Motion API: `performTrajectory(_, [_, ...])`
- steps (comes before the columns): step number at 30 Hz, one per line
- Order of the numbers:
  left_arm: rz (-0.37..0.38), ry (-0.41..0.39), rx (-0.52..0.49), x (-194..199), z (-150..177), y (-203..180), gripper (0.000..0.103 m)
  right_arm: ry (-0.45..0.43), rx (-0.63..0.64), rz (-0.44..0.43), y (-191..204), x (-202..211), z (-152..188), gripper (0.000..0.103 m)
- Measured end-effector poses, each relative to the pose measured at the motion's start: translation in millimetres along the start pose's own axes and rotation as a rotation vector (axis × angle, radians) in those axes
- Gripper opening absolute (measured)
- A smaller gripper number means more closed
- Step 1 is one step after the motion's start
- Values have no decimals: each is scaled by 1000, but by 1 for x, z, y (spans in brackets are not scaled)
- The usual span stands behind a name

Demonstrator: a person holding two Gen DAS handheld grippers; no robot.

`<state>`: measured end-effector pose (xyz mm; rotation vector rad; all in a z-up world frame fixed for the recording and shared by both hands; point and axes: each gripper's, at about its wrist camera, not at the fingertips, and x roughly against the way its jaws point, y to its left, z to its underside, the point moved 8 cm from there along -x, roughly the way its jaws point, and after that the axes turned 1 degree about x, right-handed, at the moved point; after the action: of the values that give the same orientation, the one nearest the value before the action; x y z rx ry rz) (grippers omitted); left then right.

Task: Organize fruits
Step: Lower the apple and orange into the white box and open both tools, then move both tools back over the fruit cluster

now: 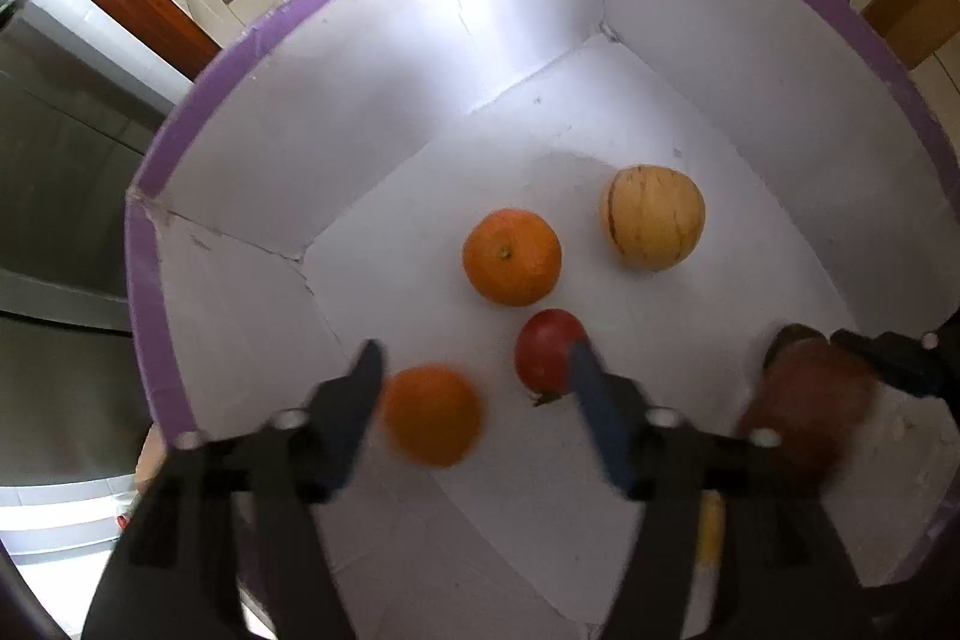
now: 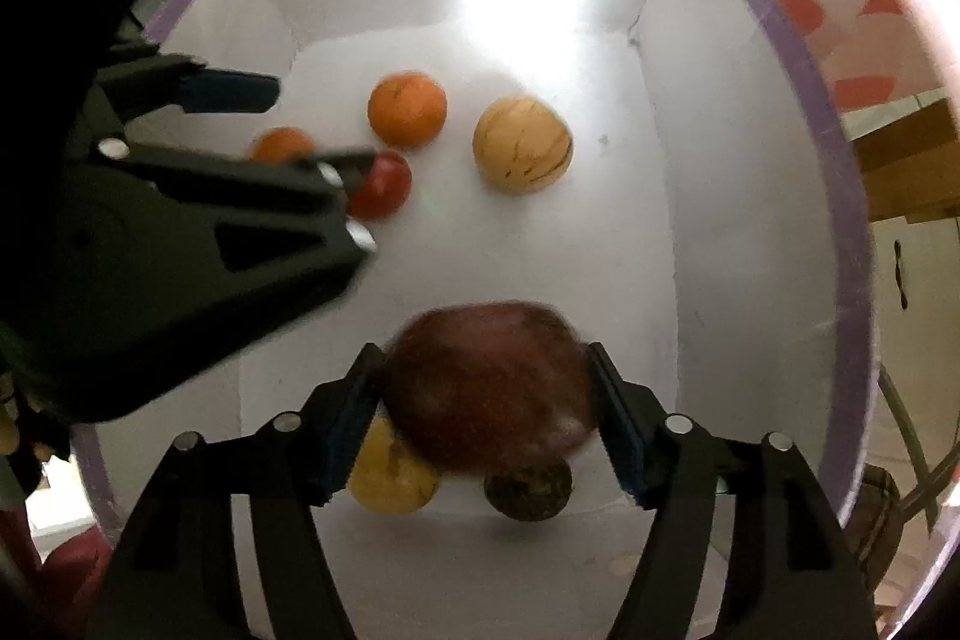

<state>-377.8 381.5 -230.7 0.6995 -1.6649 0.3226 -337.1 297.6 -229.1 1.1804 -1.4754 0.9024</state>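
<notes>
You are looking down into a white box (image 1: 372, 58) with a purple rim; it fills both views. All the fruit lies or hangs inside it.

Your right claw (image 2: 489, 400) pinches a large dark red fruit (image 2: 492, 388), blurred, one finger on each side, low over the near end of the box. From the left wrist view this fruit shows at the right edge, held by the same claw (image 1: 822, 388).

Under it, on the box floor, lie a yellow fruit (image 2: 390, 478) and a small dark round fruit (image 2: 528, 490), both partly hidden.

Farther in sits a pale yellow melon (image 1: 651, 217) with thin dark stripes. Just beside it is an orange (image 1: 512, 256), and near that a red tomato (image 1: 546, 352).

Your left claw (image 1: 474, 370) is spread wide above the floor. A second orange (image 1: 432, 415), blurred, sits between its fingers, close to the left finger; whether they touch is unclear. The right finger crosses in front of the tomato.
</notes>
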Motion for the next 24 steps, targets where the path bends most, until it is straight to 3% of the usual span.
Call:
performTrajectory(2, [-9,-21,8,5,-1,2,82,-34,-7,-10,-3,11,-4,77])
performTrajectory(8, [-69,-72,3,26,-9,6,84,-124,-11,-54,-5,57,1,77])
performTrajectory(12, [-49,-171,16,59,-22,8,84,-232,-5,-87,-9,109,7,77])
performTrajectory(15, [-32,-297,21,103,-39,0,93,-350,-16,-84,-21,158,12,79])
performTrajectory(18, [-28,-422,-3,147,-53,-15,98,-479,-68,-31,-53,205,17,83])
performTrajectory(24, [29,-533,-90,195,-93,-76,101,-675,-326,57,-150,284,61,87])
